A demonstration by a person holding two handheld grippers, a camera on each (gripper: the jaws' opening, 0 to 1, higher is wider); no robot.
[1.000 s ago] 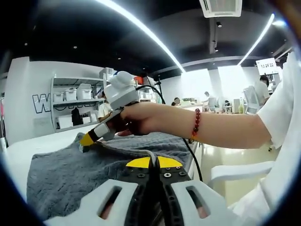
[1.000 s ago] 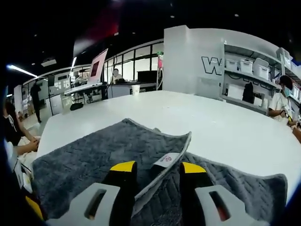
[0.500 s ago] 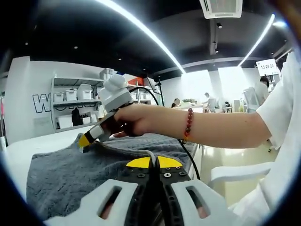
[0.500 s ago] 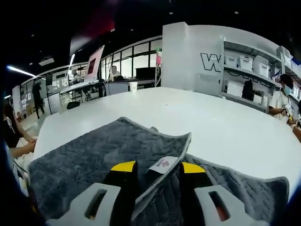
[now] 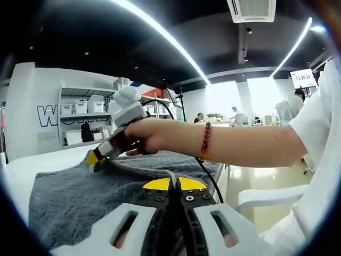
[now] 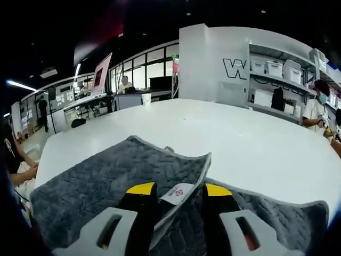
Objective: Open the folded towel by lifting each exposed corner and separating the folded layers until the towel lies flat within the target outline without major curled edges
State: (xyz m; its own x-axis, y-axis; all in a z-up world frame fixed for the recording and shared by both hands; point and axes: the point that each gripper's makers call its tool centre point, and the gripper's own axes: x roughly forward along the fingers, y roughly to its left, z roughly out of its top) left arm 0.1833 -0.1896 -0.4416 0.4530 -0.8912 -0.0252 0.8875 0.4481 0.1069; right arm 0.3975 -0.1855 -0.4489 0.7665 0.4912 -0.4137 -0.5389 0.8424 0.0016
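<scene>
Evidently soft, light and floppy, the grey quilted terry towel (image 6: 106, 186) lies on the white surface (image 6: 256, 149), its labelled top-layer edge between the part-open right tongs (image 6: 173, 193) w/ contact unclear; left tongs (image 5: 174, 185) nearly closed, grip unclear.

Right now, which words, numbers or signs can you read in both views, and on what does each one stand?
"W": a big dark letter on the white wall beside the shelves in the right gripper view; the wall cuts the rest off.
"W": the same lettering on the wall by the shelves in the left gripper view, partly hidden.
Hanging screen: digits like a clock, too blurred to read.
Towel label: a small red mark, too small to read.
</scene>
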